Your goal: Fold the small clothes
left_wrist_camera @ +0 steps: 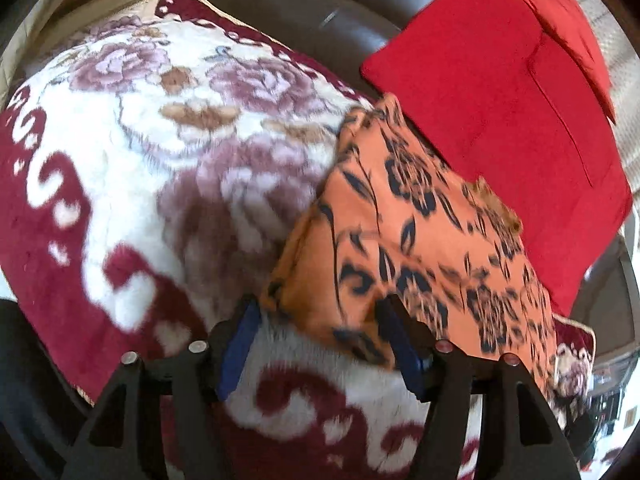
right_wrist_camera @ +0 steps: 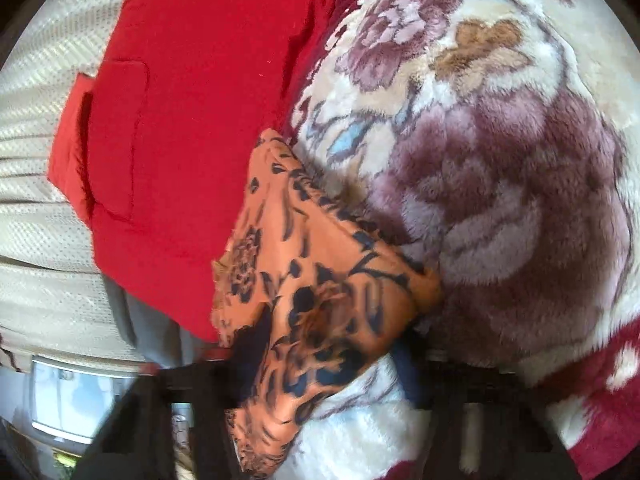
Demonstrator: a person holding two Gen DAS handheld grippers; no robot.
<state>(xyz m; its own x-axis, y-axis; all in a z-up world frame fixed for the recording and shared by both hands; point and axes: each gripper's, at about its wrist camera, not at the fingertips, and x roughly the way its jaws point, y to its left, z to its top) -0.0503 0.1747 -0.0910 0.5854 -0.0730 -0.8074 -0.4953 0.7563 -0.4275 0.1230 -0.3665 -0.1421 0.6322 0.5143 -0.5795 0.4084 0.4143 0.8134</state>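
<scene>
An orange garment with a black flower print (left_wrist_camera: 404,240) lies folded on a plush floral blanket (left_wrist_camera: 160,160). My left gripper (left_wrist_camera: 320,316) is open, its blue-padded fingers (left_wrist_camera: 240,340) on either side of the garment's near corner. In the right wrist view the same orange garment (right_wrist_camera: 320,288) lies between my right gripper's fingers (right_wrist_camera: 404,372); the right gripper (right_wrist_camera: 324,360) looks open around its near end, the left finger mostly hidden by cloth. A folded red garment (left_wrist_camera: 500,100) lies just beyond the orange one, and also shows in the right wrist view (right_wrist_camera: 192,120).
The cream and maroon blanket (right_wrist_camera: 500,160) covers the work surface. A dark brown leather sofa back (left_wrist_camera: 300,12) stands behind. A cream knitted cover (right_wrist_camera: 36,168) lies left of the red garment. The blanket's edge drops off at the right (left_wrist_camera: 580,344).
</scene>
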